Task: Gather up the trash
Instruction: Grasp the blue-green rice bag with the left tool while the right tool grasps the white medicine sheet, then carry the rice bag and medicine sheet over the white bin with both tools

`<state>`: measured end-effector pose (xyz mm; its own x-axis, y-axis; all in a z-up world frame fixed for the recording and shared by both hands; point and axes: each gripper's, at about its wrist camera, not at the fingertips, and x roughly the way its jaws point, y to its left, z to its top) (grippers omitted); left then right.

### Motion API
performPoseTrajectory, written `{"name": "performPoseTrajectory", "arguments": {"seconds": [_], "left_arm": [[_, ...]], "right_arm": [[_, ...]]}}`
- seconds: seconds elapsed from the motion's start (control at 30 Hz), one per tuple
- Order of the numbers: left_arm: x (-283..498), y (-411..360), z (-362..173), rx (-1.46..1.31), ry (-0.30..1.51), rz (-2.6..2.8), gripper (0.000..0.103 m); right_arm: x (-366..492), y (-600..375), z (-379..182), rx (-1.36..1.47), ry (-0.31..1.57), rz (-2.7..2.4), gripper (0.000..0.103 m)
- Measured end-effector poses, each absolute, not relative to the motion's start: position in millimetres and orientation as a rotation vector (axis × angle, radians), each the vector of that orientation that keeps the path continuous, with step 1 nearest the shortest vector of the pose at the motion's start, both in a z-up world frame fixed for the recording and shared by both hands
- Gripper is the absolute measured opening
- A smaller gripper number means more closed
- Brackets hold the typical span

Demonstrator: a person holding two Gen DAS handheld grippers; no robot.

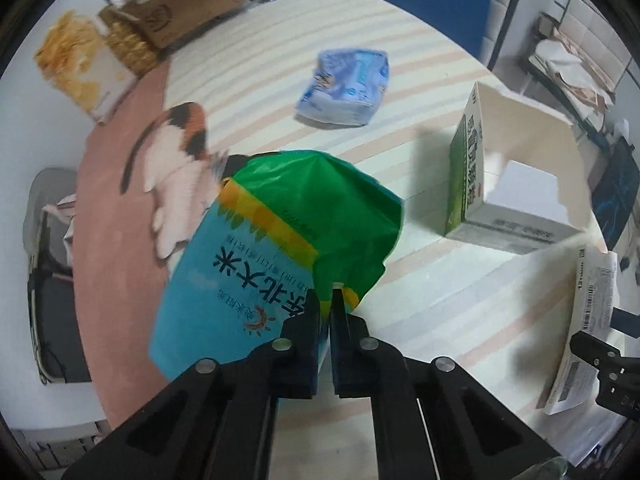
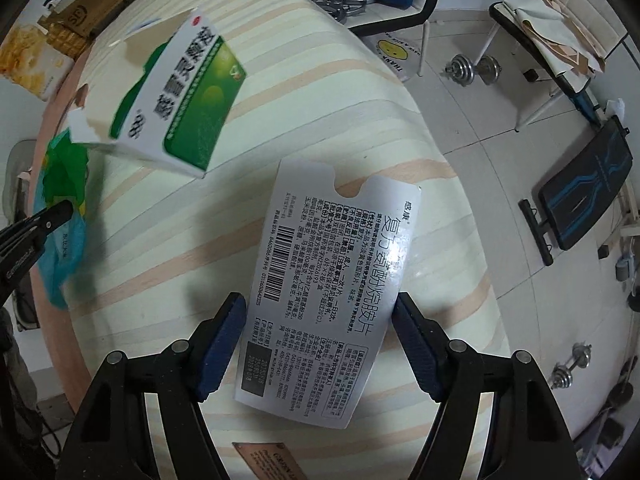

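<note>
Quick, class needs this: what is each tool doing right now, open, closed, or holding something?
Left tool: closed on the green and blue bag.
Right tool: around the flattened white medicine box, pads at its edges; grip unclear.

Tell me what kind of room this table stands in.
Probably a room in a home, used for living and exercise: dumbbells and a workout bench on the tiled floor, a chair at the table.

Both wrist views look steeply down, close, sharing the green box (image 1: 468,176).
</note>
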<state>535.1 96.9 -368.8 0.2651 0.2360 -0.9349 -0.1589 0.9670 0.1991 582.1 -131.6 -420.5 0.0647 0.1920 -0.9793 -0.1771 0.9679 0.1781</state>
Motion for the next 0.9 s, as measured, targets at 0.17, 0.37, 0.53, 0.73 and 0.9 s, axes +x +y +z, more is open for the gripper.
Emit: {"name": "performPoseTrajectory", "arguments": {"seconds": [0.17,0.37,0.53,0.73,0.9], "left_arm": [[500.8,96.6,-344.0,0.028,1.212,0.292,0.002],[436.4,95.9,-316.3,-0.031,1.158,0.339,0.002],[389.5,109.6,-312.7,-0.134,1.150,0.438,0.002],[366.7,132.7,-334.8,-0.218,1.184,0.601,0.002],[363.8,139.8,-349.8,-0.235,1.202,0.659,0.002]], "right_arm": [[564.2,-127.8,-409.6,-0.007,1.467,0.319,0.013],[534.5,-131.5,-399.6,0.025,1.457,0.369,0.013],[527.1,-128.9,-404.4,0.138,1.476,0.342,0.092],[534.5,-85.8,-433.2,0.053,1.479,0.252,0.094],[522.2,-47.2,-433.7,-0.171,1.372,0.192,0.078]]}}
